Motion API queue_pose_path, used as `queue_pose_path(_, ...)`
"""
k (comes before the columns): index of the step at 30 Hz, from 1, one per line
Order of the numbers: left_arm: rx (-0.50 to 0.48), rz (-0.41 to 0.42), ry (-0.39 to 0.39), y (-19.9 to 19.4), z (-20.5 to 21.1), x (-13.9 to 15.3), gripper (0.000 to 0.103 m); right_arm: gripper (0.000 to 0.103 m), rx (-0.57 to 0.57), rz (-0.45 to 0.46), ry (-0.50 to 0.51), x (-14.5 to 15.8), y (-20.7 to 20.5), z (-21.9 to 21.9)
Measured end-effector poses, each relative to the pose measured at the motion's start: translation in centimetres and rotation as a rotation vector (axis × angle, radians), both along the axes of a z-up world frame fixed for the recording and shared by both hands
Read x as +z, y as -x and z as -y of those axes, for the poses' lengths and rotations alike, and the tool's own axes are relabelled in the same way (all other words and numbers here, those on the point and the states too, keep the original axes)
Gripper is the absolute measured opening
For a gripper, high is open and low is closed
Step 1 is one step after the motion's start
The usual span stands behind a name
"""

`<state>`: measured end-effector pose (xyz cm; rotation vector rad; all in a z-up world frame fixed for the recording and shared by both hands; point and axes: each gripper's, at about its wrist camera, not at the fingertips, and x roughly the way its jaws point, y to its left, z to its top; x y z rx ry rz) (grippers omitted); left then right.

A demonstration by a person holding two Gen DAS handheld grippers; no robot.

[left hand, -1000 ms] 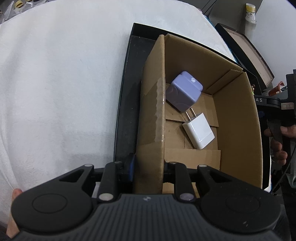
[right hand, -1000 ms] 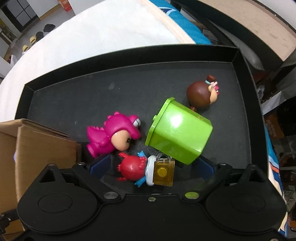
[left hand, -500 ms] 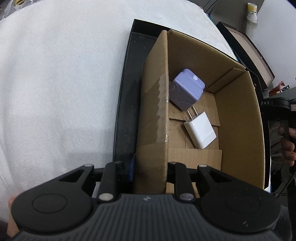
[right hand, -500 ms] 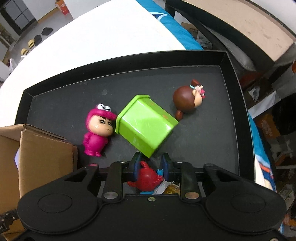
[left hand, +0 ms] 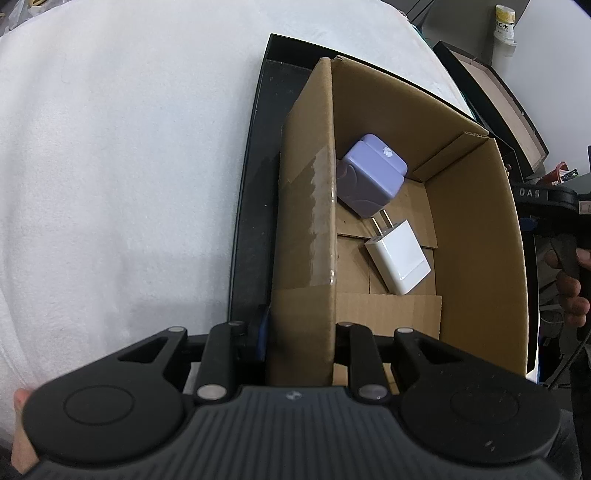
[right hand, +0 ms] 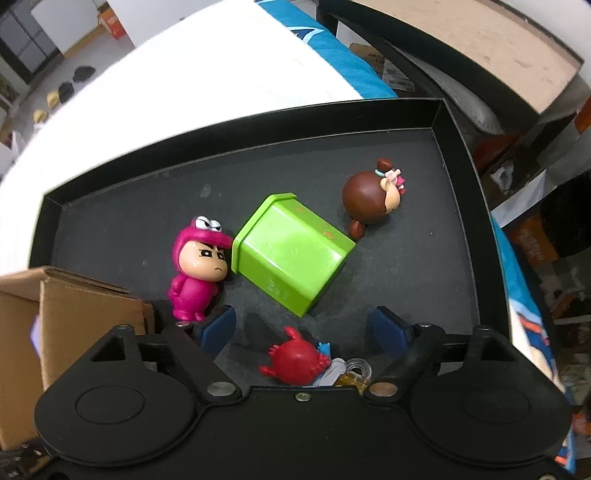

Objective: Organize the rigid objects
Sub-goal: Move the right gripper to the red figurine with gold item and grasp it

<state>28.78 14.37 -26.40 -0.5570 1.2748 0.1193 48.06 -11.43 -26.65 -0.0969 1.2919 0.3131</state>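
- white fabric-covered tabletop (left hand: 122,177) fills most of the left wrist view, soft texture, a few creases
- blue printed cloth (right hand: 332,62) along the table's edge in the right wrist view
- brown-topped, dark-edged board (right hand: 480,44) behind it
- pale wall (left hand: 557,55) top right, small white bottle with a yellow label (left hand: 505,18) in front of it
- grey floor (right hand: 85,48) far left, a few small dark and yellow items (right hand: 62,92) lying on it, too small to identify
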Motion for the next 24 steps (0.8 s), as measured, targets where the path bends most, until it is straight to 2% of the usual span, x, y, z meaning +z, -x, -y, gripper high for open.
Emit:
queue_pose_path(5, 0.007, -0.001, -0.001, -0.1, -0.1, -0.1, 0.022, 0.086, 0.193, 0.041, 0.092, 0.5, 1.5, -2.0)
queue_pose_path(8, 0.006, -0.004, -0.005, 0.0, -0.1, -0.1, 0.022, 0.086, 0.308, 0.053, 0.108, 0.3, 2.2, -2.5)
queue_pose_path(13, 0.009, -0.006, -0.013, 0.0, 0.0, 0.1, 0.022, 0.085, 0.378, 0.044, 0.121, -0.9, 2.7, -2.0)
queue_pose_path(14, 0.008, -0.007, -0.015, 0.0, 0.1, 0.1, 0.022, 0.08, 0.379, 0.031, 0.125, -1.2, 2.8, -1.9)
queue_pose_path(16, 0.007, -0.009, -0.019, -0.1, 0.1, 0.1, 0.022, 0.079, 0.382, 0.013, 0.11, -1.4, 2.9, -1.6)
queue_pose_path(17, 0.007, -0.01, -0.02, -0.1, 0.1, 0.1, 0.022, 0.074, 0.388, 0.017, 0.11, -1.3, 3.0, -1.5)
queue_pose_path(19, 0.006, -0.011, -0.021, -0.2, 0.1, 0.2, 0.022, 0.059, 0.402, 0.019, 0.111, -1.2, 3.2, -1.5)
queue_pose_path(20, 0.006, -0.012, -0.022, -0.2, 0.1, 0.2, 0.022, 0.045, 0.407, 0.017, 0.114, -1.0, 3.3, -1.5)
queue_pose_path(21, 0.007, -0.012, -0.02, -0.2, 0.0, 0.2, 0.022, 0.038, 0.409, 0.01, 0.115, -0.8, 3.3, -1.4)
queue_pose_path(24, 0.008, -0.014, -0.018, -0.2, 0.0, 0.1, 0.022, 0.038, 0.386, -0.045, 0.102, -0.7, 3.3, -1.1)
